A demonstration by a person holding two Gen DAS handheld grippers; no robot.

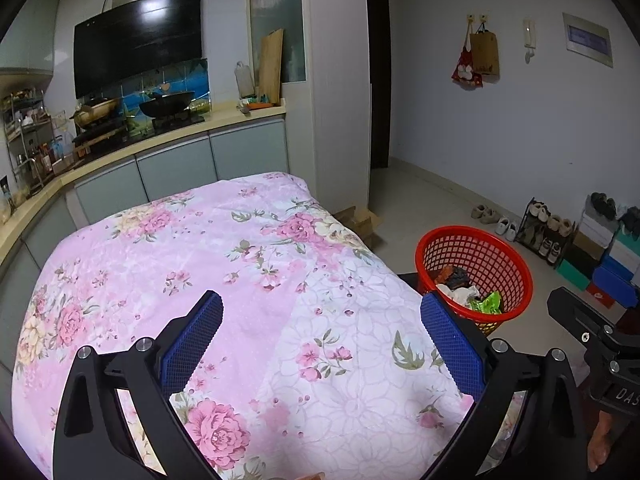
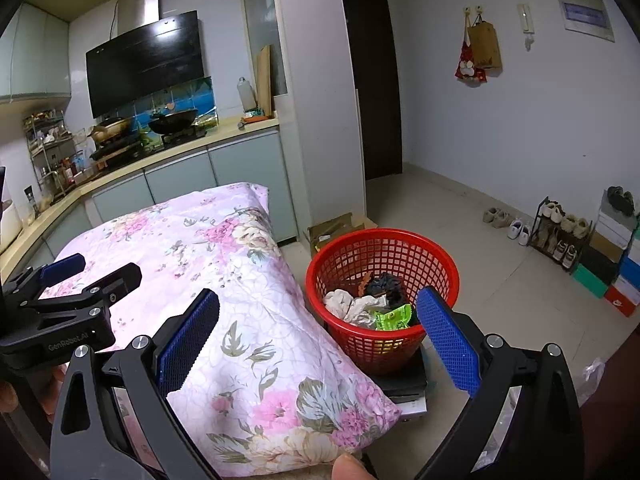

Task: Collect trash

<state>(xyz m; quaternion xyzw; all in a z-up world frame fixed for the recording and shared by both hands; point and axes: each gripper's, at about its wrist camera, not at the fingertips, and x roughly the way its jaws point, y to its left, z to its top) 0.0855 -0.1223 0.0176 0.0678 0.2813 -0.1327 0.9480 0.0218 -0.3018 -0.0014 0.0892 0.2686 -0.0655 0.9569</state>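
Both grippers, left gripper (image 1: 320,344) and right gripper (image 2: 320,340), spread wide and empty above the floral cloth (image 1: 224,264). Red basket (image 2: 384,240) beside the table's right edge, low for easy dropping, already holding trash (image 2: 360,308): crumpled paper, green wrapper. Cloth looks bare.

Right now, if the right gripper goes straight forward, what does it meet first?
Probably the floral cloth, near its edge beside the red basket; depth is unclear. The right gripper is open and empty.

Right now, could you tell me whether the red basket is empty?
Not empty: the red basket holds crumpled paper and a green wrapper.
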